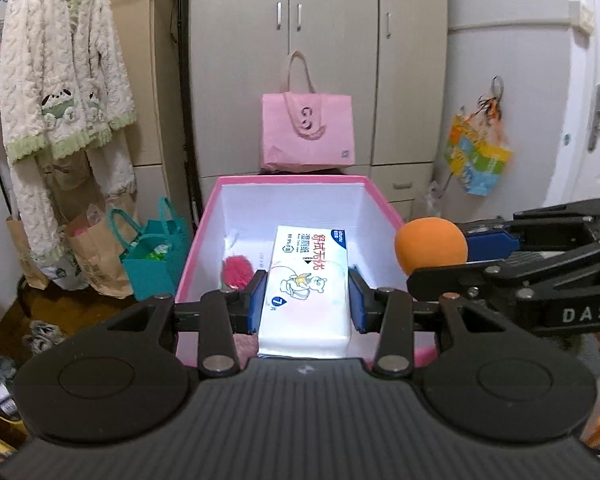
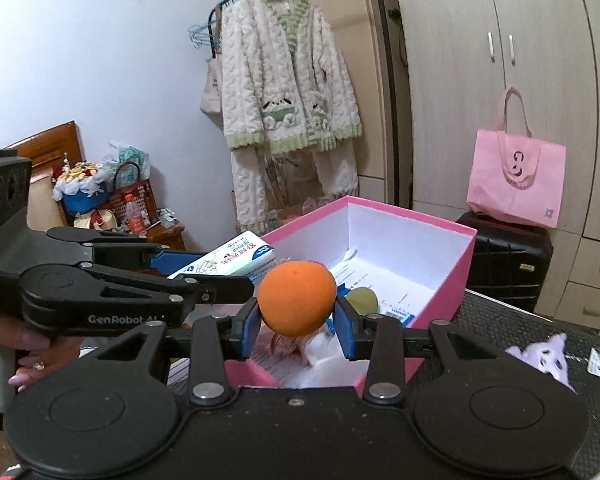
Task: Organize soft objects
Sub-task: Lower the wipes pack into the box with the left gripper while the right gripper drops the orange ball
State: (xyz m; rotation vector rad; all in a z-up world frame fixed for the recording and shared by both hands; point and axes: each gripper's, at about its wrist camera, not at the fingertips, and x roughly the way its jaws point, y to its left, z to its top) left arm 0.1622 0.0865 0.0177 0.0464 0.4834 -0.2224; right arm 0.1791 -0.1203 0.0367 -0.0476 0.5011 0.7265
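The jaws of the left gripper (image 1: 307, 295) are closed on the two long sides of a white tissue pack (image 1: 308, 284), and the jaws of the right gripper (image 2: 296, 322) pinch an orange ball (image 2: 297, 298) between their blue pads.

Behind everything stands a tall wardrobe (image 1: 332, 40) with smooth, pale doors and slim metal handles. A fluffy cream robe (image 1: 56, 80) with green ribbed trim hangs at the left, its surface knobbly and quilted. A flat pink tote bag (image 1: 306, 136) with long soft handles sits in front of the wardrobe.

The pink box (image 1: 288, 179) is a rigid rectangular carton, glossy pink outside and plain white within, open at the top. The tissue pack is a soft, slick plastic-wrapped block, printed with red characters and a cartoon bear; it is held over the near half of the box, above the rim. The ball is round, matte and slightly pitted, like foam, and hangs over the box's near edge in the right wrist view.

A fuzzy pink-red item (image 1: 238, 272) lies on the box floor. A small lilac plush (image 2: 548, 356) lies on the dark, textured bench (image 2: 512, 320) beside the box.
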